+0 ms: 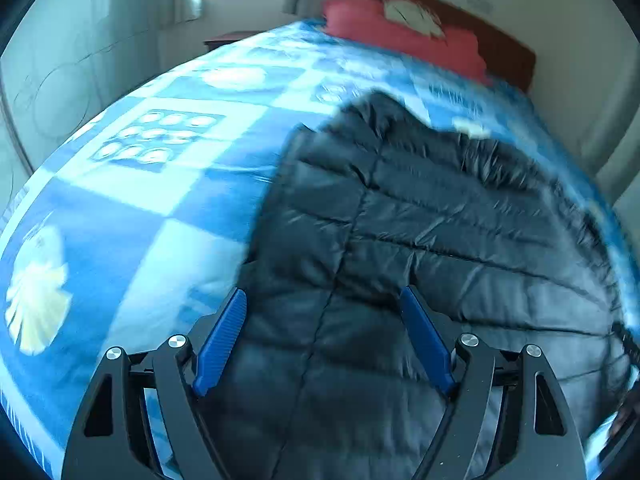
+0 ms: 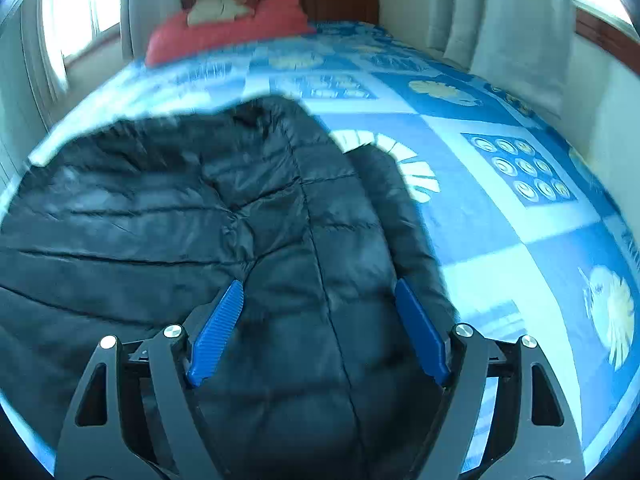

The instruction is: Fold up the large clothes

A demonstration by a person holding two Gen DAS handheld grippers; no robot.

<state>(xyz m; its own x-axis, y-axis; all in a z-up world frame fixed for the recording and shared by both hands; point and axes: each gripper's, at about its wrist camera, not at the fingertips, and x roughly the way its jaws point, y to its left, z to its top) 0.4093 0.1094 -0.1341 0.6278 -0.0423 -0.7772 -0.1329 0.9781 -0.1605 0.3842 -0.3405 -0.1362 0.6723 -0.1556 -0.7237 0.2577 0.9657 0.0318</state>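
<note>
The black quilted jacket lies spread on the blue patterned bed. Left tongs and right tongs both stand open above it, gripping nothing. Lower each onto a jacket edge, close fully, then lift both evenly. Count: one jacket, one red pillow, two tongs.
</note>
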